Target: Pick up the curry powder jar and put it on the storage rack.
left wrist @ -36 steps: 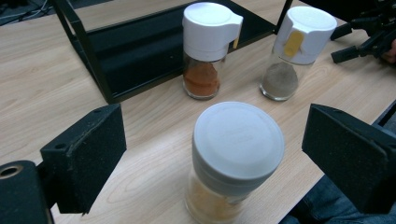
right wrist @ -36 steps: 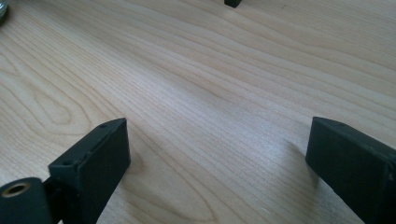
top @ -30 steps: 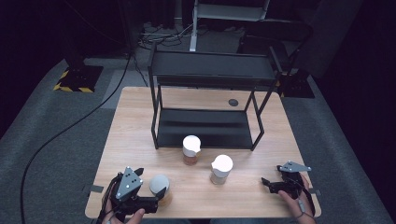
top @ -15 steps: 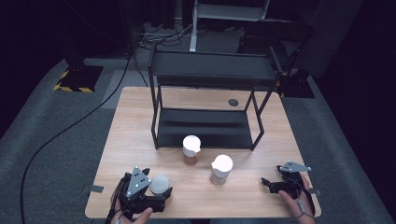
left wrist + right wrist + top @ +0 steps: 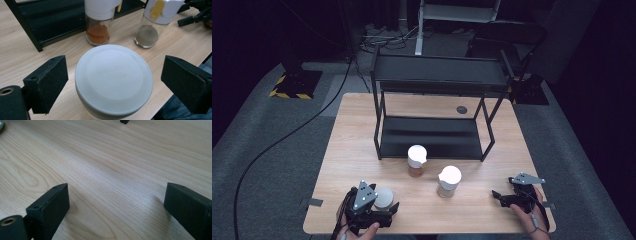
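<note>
- While the left gripper [image 5: 384, 209] sits at the near left edge of the wooden table [image 5: 357, 130], its two black jaws stand either side of a white-lidded jar [image 5: 113, 81], a gap showing between each pad and the lid.
- Its jaws have just been closing a little, with the jar between them, yet the left gripper view shows neither pad pressing on the lid, so the jar is not gripped.
- That jar stands upright on the table near the front left corner, and its round white lid bears faint raised lettering.
- Farther off, toward the middle of the table, stand two more jars: one with orange powder [image 5: 417, 161] to the left and one with grey-brown powder [image 5: 449, 181] to the right, both with white caps, slightly apart from each other.
- Behind them, a black two-tier rack [image 5: 437, 75] stands on the far half of the table, the orange-powder jar just in front of its lower shelf.
- At the near right, the right gripper [image 5: 502, 197] is held in a hand [image 5: 529, 220] low over the table, well apart from the jars.
- Its jaws stand wide apart with bare wood between them and nothing held.
</note>
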Demonstrator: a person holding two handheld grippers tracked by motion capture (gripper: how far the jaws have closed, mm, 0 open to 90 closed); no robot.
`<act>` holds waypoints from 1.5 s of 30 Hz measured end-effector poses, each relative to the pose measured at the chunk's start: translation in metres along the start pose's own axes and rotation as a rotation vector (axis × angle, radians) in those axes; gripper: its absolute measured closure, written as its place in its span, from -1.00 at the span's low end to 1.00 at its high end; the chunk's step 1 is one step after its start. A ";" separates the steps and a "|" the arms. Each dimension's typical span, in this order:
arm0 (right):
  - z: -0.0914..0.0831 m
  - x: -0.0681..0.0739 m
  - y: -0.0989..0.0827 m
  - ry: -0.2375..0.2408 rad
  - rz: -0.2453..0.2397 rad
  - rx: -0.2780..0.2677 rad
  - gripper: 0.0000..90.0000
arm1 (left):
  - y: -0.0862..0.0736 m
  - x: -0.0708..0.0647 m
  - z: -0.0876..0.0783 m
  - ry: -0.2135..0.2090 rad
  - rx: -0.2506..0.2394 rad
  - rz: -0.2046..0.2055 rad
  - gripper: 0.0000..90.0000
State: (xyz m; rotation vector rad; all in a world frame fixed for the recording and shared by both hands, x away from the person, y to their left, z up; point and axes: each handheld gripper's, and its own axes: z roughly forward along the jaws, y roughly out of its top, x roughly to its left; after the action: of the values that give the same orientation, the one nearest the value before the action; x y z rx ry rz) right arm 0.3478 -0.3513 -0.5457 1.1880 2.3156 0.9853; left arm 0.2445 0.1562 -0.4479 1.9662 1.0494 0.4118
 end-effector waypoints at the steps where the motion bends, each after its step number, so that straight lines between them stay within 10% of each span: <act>1: 0.000 0.000 0.000 0.000 0.000 0.000 -0.86 | -0.001 0.000 0.001 0.002 0.001 -0.002 -0.82; 16: 0.000 0.000 0.000 0.000 0.000 0.000 -0.86 | -0.007 -0.002 0.004 0.038 0.030 0.057 -0.28; 45: 0.000 0.000 0.000 -0.004 0.001 0.000 -0.86 | 0.017 0.007 0.004 0.046 -0.007 0.029 -0.27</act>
State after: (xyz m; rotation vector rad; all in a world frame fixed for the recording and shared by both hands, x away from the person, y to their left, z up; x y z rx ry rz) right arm 0.3477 -0.3510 -0.5457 1.1905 2.3117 0.9820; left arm 0.2598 0.1554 -0.4373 1.9761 1.0481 0.4785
